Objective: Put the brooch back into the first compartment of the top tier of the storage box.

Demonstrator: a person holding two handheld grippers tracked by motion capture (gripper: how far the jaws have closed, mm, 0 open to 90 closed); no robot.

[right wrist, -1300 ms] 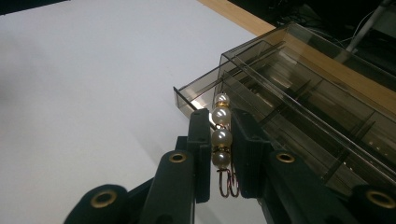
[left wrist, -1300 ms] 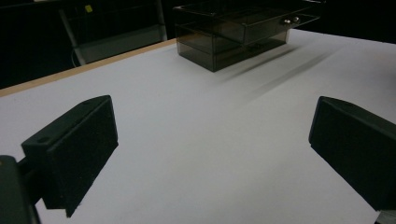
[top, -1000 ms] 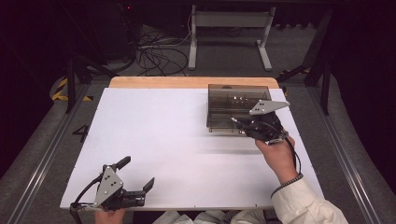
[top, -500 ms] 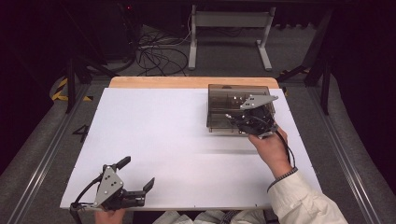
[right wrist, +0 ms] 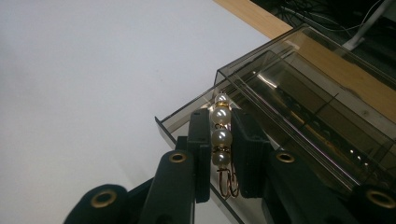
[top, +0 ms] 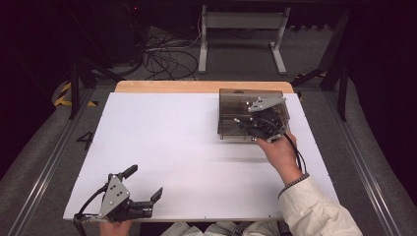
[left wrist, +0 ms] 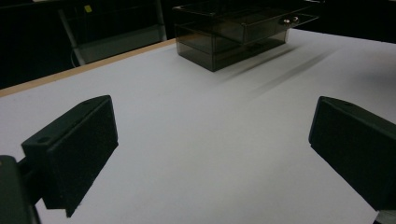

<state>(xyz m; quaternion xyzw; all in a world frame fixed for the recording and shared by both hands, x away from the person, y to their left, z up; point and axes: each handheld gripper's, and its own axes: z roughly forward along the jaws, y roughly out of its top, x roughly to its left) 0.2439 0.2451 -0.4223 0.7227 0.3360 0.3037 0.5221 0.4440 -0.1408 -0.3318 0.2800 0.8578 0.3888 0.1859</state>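
Left gripper [top: 146,200] sits at the near-left corner of the white table [top: 162,142], jaws spread wide w/ nothing btwn them, just bare tabletop. Moving right, the smoky clear plastic box [top: 236,110] stands at the far-right part of the table, lid off or open, can't tell which. Right gripper [right wrist: 220,140] is over the box's near edge, clamped tight on a pearl earring [right wrist: 220,133], pearls in a row btwn the pads, gold hook hanging below.

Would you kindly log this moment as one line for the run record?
right claw: shut on pearl clip, over smoky plastic box | left claw: open, nothing held, near table front edge
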